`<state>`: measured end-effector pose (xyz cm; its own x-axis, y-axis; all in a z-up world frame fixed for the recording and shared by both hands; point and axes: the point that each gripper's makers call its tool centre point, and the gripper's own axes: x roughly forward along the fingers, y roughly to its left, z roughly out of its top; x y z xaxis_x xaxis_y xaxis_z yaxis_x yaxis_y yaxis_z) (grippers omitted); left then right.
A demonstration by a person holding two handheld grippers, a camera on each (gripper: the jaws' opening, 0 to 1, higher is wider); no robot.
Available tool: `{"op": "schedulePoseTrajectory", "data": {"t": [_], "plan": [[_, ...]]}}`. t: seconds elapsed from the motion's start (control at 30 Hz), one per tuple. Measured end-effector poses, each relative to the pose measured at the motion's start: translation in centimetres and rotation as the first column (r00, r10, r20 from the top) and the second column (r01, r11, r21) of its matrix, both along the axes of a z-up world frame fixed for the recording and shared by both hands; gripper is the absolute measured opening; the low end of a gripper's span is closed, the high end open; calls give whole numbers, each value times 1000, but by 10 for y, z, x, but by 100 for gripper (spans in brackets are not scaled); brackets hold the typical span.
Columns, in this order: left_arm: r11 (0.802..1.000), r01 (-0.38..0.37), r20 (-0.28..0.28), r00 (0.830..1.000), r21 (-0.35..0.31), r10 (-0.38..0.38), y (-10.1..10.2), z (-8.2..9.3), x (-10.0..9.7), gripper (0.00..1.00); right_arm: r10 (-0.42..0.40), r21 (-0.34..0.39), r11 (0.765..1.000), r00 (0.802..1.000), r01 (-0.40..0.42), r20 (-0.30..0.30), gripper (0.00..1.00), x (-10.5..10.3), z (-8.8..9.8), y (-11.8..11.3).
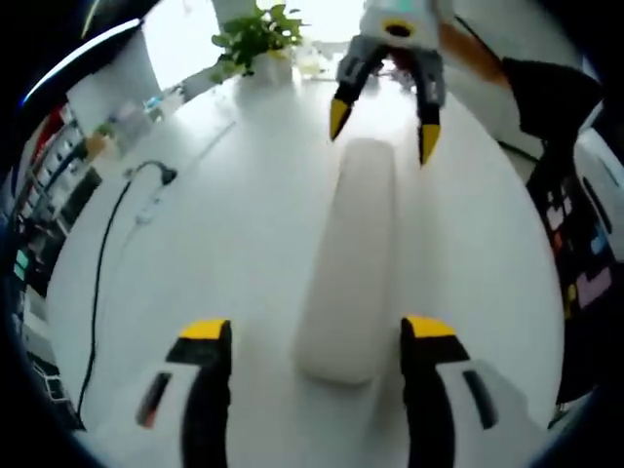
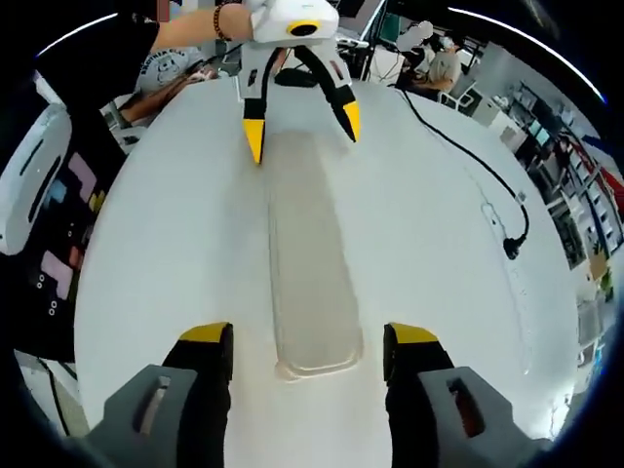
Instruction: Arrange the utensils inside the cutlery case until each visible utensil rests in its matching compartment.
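Observation:
A long, pale cutlery case (image 1: 351, 253) lies lengthwise on the white table (image 1: 214, 214). Its cloudy lid (image 2: 307, 253) hides whatever is inside. My left gripper (image 1: 317, 336) stands open, one jaw on each side of the case's near end, not touching it. At the opposite end my right gripper (image 1: 383, 132) is open too, its yellow tips spread just above and beside that end. In the right gripper view the right gripper (image 2: 309, 336) straddles the near end, and the left gripper (image 2: 302, 129) hangs open over the far end.
A potted plant (image 1: 255, 39) stands at the table's far edge. A black cable (image 1: 107, 253) runs along one side and ends in a plug (image 2: 507, 249). A person's arm (image 2: 185, 29) reaches in behind the left gripper. Shelves and seated people (image 2: 444, 63) lie beyond.

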<state>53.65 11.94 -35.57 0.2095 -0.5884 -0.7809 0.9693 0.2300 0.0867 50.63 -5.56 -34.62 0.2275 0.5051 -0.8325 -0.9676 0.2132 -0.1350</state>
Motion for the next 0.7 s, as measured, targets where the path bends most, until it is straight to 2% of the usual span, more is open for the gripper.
{"op": "schedulePoseTrajectory", "data": {"t": [0.03, 0.07, 0.13, 0.3, 0.37, 0.43, 0.47, 0.53, 0.57, 0.63, 0.67, 0.7], "plan": [[1000, -8, 7, 1000, -21, 8, 1, 3, -1, 74, -25, 27, 999, 999, 25, 25, 63, 2, 4, -3], [999, -10, 10, 1000, -33, 10, 4, 5, -4, 73, -71, 57, 996, 995, 66, 75, 60, 8, 11, -8], [999, -13, 33, 999, -44, 15, 9, 7, -7, 70, -129, 82, 989, 985, 120, 117, 60, 13, 19, -18], [994, -44, 82, 995, -97, 52, 17, 16, -12, 71, -229, 246, 952, 958, 183, 172, 60, 15, 48, -27], [988, -68, 95, 992, -138, 82, 19, 21, -14, 71, -258, 277, 940, 948, 200, 188, 61, 13, 55, -32], [978, -91, 107, 988, -187, 112, 19, 28, -16, 70, -320, 342, 908, 926, 241, 199, 67, 11, 65, -37], [974, -94, 111, 987, -206, 118, 21, 32, -19, 69, -322, 391, 893, 924, 224, 205, 71, 8, 71, -34], [954, -106, 138, 979, -279, 149, 19, 44, -20, 67, -375, 508, 828, 907, 236, 190, 71, 4, 85, -34], [941, -112, 145, 976, -319, 165, 19, 50, -21, 67, -384, 527, 814, 907, 244, 172, 70, -3, 86, -36], [921, -124, 143, 972, -370, 188, 19, 58, -25, 67, -426, 567, 783, 885, 258, 185, 70, -7, 93, -41], [915, -127, 152, 968, -384, 198, 21, 61, -27, 67, -435, 570, 779, 879, 261, 193, 69, -11, 94, -44], [911, -131, 168, 963, -390, 210, 23, 63, -29, 67, -460, 585, 765, 864, 270, 202, 69, -13, 98, -48]]}}
